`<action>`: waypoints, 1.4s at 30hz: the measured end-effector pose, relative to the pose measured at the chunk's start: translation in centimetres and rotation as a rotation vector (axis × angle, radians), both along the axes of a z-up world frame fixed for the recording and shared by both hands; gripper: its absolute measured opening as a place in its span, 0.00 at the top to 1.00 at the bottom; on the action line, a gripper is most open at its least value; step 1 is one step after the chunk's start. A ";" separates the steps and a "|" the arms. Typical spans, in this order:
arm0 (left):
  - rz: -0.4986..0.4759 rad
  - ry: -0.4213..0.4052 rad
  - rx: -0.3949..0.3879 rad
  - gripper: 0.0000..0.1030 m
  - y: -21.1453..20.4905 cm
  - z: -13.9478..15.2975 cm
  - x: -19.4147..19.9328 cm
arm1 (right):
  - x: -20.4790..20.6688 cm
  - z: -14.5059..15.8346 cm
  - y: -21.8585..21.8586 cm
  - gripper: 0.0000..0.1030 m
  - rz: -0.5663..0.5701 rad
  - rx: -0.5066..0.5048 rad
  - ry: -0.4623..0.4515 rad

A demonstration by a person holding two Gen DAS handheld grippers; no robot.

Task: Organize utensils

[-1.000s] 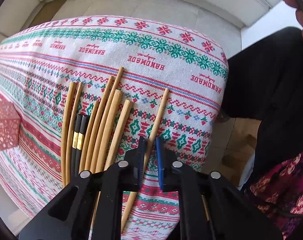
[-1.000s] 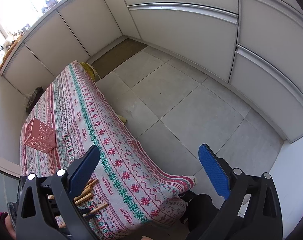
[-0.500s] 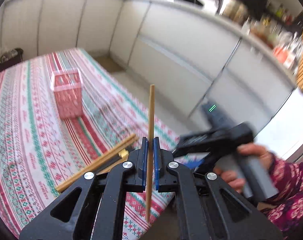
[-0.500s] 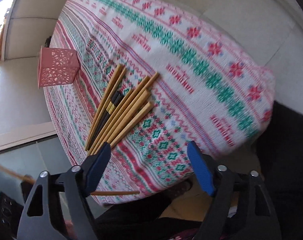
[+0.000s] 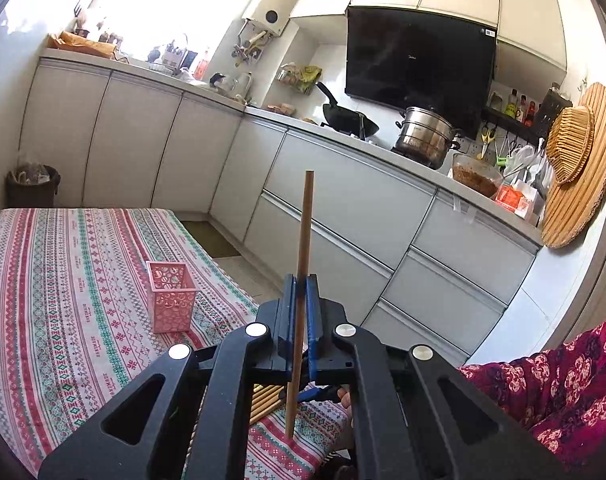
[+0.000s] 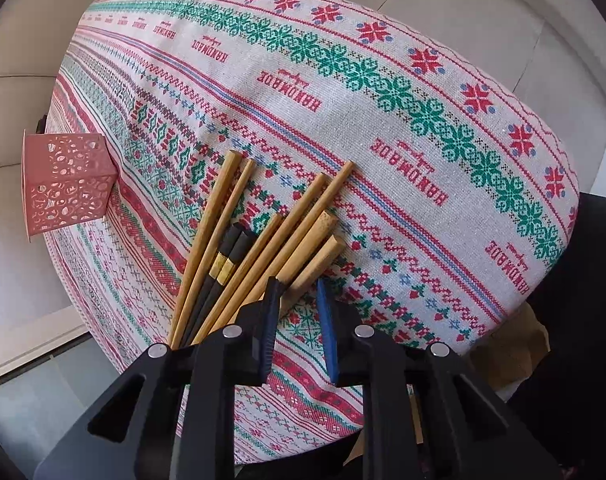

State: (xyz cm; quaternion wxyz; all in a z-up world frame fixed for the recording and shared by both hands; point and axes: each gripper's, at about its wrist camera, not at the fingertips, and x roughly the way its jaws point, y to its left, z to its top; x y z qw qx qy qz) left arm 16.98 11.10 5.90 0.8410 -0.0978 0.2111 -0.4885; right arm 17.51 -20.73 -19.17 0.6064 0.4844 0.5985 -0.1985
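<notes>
The left gripper (image 5: 299,292) is clenched on a single wooden chopstick (image 5: 305,220), which stands nearly upright between the blue pads, its top end well above the fingers and its lower end hanging just over the near edge of the tablecloth (image 5: 55,280). Ahead and to the left, the pink holder (image 5: 170,296) stands upright on the cloth, apart from the gripper, with bare cloth all around it. Beyond the table's far side runs a strip of floor and then the white cabinets (image 5: 343,208).

The right gripper (image 6: 297,300) hangs released over the pile of chopsticks (image 6: 263,248), its jaws apart and holding nothing; the left pad lies over the near ends of the wooden sticks. The pile fans out on the cloth, with two black chopsticks (image 6: 227,260) lying among the wooden ones. In this view the pink holder (image 6: 65,184) sits close to the table's left edge, well apart from the pile. To the right of the pile the cloth lies bare up to its rounded edge
</notes>
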 end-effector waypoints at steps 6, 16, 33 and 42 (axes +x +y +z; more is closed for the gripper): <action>0.017 -0.006 -0.037 0.97 -0.4 -1.4 0.6 | 2.3 0.0 -0.1 0.81 0.046 -0.085 0.017; 0.002 0.108 0.076 0.97 -2.2 -4.0 1.9 | 0.4 1.6 -1.4 0.92 0.149 -0.174 -0.149; -0.132 0.332 0.859 0.77 -16.8 -19.6 6.2 | -4.4 2.9 -6.7 0.92 0.157 -0.094 -0.230; -0.153 0.321 0.987 0.77 -18.4 -22.3 7.6 | -4.2 2.7 -7.4 0.92 0.163 -0.045 -0.271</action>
